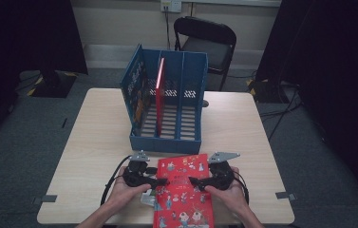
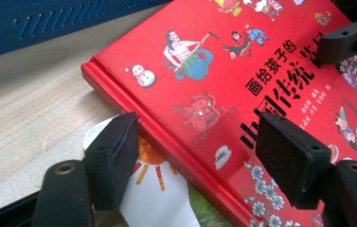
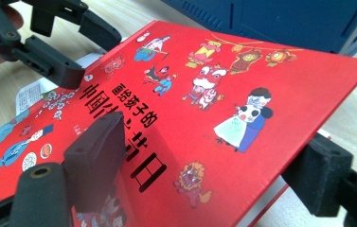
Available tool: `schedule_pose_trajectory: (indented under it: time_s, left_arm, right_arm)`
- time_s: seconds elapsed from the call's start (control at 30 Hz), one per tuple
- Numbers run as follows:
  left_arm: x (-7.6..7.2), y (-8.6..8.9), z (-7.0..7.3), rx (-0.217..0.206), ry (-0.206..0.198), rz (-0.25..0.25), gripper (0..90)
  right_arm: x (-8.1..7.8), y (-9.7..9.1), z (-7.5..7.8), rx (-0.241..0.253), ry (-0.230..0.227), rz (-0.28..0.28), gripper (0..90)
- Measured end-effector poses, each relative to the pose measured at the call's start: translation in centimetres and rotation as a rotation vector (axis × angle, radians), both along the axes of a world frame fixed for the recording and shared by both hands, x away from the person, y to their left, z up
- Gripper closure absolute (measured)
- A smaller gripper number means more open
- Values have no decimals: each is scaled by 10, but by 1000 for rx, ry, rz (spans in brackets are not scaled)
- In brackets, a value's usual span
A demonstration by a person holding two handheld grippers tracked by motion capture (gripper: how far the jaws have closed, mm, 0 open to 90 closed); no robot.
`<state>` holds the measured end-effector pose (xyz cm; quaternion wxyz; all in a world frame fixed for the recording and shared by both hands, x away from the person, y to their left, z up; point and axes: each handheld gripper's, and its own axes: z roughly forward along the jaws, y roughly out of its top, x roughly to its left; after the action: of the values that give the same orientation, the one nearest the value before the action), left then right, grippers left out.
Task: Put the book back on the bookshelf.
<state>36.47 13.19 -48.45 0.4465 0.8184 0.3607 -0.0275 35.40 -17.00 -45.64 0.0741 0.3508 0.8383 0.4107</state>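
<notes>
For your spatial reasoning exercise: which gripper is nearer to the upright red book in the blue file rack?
Left. The left gripper sits at the flat red picture book's left edge, almost straight below the upright red book. The right gripper sits at its right edge, farther across.

A light wooden table (image 1: 96,137) is sitting on grey carpet (image 1: 20,142). At 12 o'clock a black folding chair (image 1: 207,45) is standing against a pale wall (image 1: 119,21), under a wall socket (image 1: 171,5). Dark curtains (image 1: 29,33) are hanging at 10 and 2 o'clock. Cables (image 1: 281,111) are trailing at 3 o'clock.
</notes>
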Motion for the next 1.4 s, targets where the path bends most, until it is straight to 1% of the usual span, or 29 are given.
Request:
schedule_pose_trajectory:
  time_s: [0.07, 0.17, 0.23, 0.33, 0.43, 0.5, 0.53, 0.6, 0.7, 0.73, 0.77, 0.8, 0.9, 0.97, 1.0, 1.03, 1.13, 1.2, 1.23, 1.27, 1.3, 1.37, 1.4]
  left_arm:
    - [0, 0, 0, -5, 3, 4, 293]
    - [0, -1, 0, -10, 7, 6, 276]
    - [0, -2, -1, -18, 9, 10, 256]
    - [1, -4, -1, -27, 8, 11, 237]
    - [3, -4, -2, -53, 32, 11, 194]
    - [3, -5, -2, -61, 32, 6, 181]
    - [3, -6, -3, -65, 34, 6, 185]
    - [4, -6, -2, -59, 39, 14, 203]
    - [5, -5, -2, -69, 54, 22, 230]
    - [6, -4, -2, -80, 63, 28, 242]
    - [7, -2, -2, -94, 87, 41, 269]
    - [8, -1, -1, -97, 104, 52, 299]
    - [9, 3, 0, -120, 124, 62, 345]
    - [9, 5, 2, -132, 110, 70, 369]
    - [9, 6, 4, -148, 108, 79, 386]
    - [10, 7, 5, -154, 105, 82, 401]
    - [10, 7, 10, -148, 83, 81, 417]
    - [9, 9, 14, -168, 68, 85, 444]
    - [9, 10, 16, -170, 57, 83, 457]
    - [9, 11, 18, -185, 49, 88, 471]
    - [9, 11, 19, -189, 44, 88, 481]
    - [9, 12, 22, -198, 28, 85, 493]
    - [9, 12, 22, -207, 32, 88, 500]
  right_arm:
    - [-3, 0, 1, 1, -12, 7, 203]
    - [-7, -1, 3, 3, -50, 11, 205]
    - [-9, -2, 5, 1, -67, 14, 215]
    - [-14, -6, 8, 5, -88, 36, 238]
    - [-17, -8, 7, -1, -83, 48, 245]
    - [-19, -7, 6, -8, -84, 69, 245]
    - [-19, -6, 6, -8, -82, 75, 243]
    - [-20, -5, 5, -17, -83, 53, 242]
    - [-19, -5, 4, -17, -66, 47, 242]
    - [-18, -5, 4, -21, -64, 47, 244]
    - [-18, -4, 4, -23, -62, 43, 245]
    - [-18, -3, 4, -27, -60, 40, 247]
    - [-17, -1, 5, -30, -51, 18, 260]
    - [-15, 0, 6, -21, -55, 2, 275]
    - [-14, 0, 7, -16, -56, -7, 280]
    - [-13, 0, 9, -14, -60, -10, 286]
    - [-12, 1, 13, -15, -74, -35, 297]
    - [-11, 1, 15, -6, -74, -54, 303]
    - [-10, 1, 17, -2, -78, -60, 308]
    - [-10, 1, 19, -2, -83, -69, 313]
    - [-9, 2, 21, 0, -96, -78, 317]
    - [-8, 2, 24, -1, -104, -94, 322]
    - [-8, 2, 25, 3, -105, -101, 323]
